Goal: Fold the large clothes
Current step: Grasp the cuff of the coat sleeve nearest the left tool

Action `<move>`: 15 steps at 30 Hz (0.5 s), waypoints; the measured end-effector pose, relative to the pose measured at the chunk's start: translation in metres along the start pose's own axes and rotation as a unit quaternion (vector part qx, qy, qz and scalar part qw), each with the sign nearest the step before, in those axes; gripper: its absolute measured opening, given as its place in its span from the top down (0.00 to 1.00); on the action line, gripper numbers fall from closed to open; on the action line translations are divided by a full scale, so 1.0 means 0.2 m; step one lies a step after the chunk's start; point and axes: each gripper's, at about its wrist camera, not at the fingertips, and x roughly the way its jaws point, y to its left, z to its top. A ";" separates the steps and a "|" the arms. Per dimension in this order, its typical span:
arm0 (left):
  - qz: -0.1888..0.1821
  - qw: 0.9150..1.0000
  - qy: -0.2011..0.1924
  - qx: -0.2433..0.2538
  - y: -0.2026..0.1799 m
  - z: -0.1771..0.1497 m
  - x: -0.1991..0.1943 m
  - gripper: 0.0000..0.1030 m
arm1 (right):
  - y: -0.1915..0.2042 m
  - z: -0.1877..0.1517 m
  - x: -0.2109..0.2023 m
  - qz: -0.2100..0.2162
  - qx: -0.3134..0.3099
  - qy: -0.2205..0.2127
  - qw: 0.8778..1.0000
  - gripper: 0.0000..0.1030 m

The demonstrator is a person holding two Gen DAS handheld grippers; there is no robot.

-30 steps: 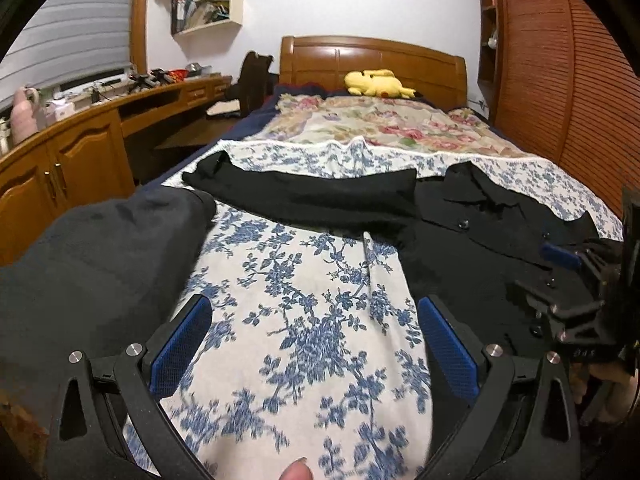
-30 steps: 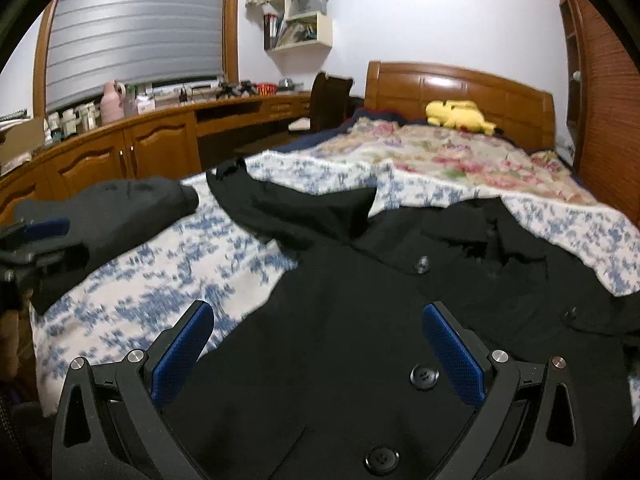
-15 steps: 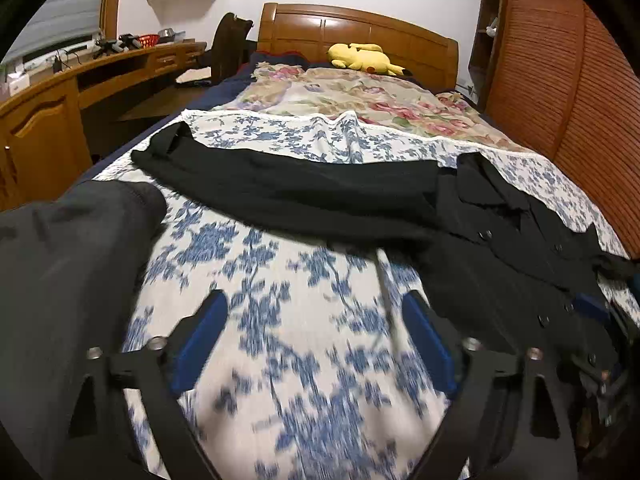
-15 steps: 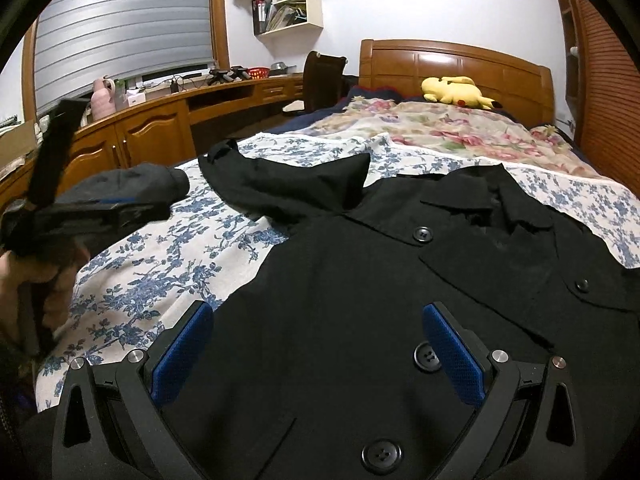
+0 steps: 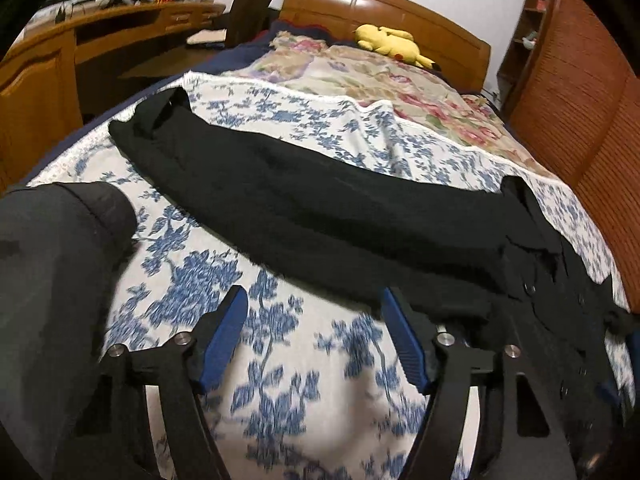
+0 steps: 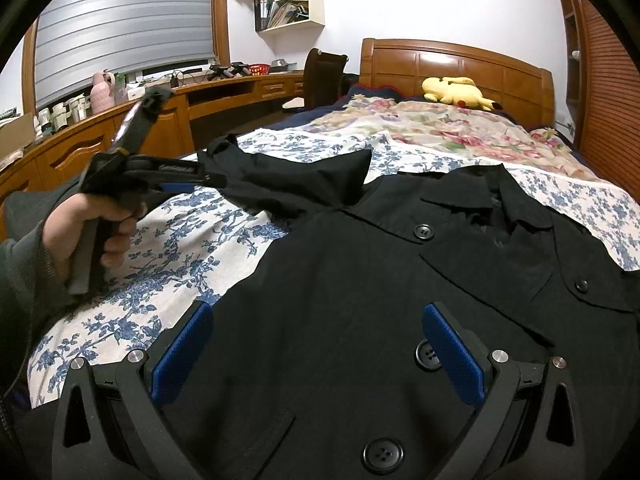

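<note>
A large black buttoned coat (image 6: 360, 280) lies spread on the bed's blue-flowered sheet (image 5: 320, 360). Its long sleeve (image 5: 300, 208) stretches out to the left. My left gripper (image 5: 313, 296) hovers low at the sleeve's near edge, and its jaws are closing. Between them is only sheet and the sleeve's hem, and the pads press on nothing. The right wrist view shows a hand holding this left gripper (image 6: 188, 178) at the sleeve. My right gripper (image 6: 317, 308) stands open just above the coat's front, near a button (image 6: 428, 354).
A dark grey garment (image 5: 48, 280) lies on the bed's near left corner. A flowered quilt (image 5: 380, 80) and a yellow plush toy (image 5: 390, 42) lie by the headboard. A wooden desk (image 6: 120, 136) and chair (image 6: 324, 76) run along the left, wooden wardrobe doors (image 5: 580, 100) along the right.
My left gripper has moved forward and down toward the black sleeve, and its jaws have narrowed. The right gripper has stayed almost still over the coat's front.
</note>
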 end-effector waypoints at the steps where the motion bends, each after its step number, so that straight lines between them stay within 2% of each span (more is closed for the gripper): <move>1: -0.001 1.000 0.002 -0.004 0.01 0.01 0.02 0.32 | 0.00 0.00 0.00 0.000 -0.001 0.000 1.000 0.00; 11: 0.000 0.998 0.036 -0.043 0.06 0.05 0.20 0.34 | -0.01 -0.01 0.00 0.001 0.000 0.001 1.000 0.00; 13: 0.006 0.999 0.034 -0.037 0.06 0.05 0.21 0.42 | -0.01 -0.01 0.00 0.001 0.000 0.002 1.000 0.00; 15: 0.007 0.999 0.037 -0.035 0.06 0.07 0.23 0.56 | -0.01 -0.01 0.00 0.001 0.000 0.001 1.000 0.00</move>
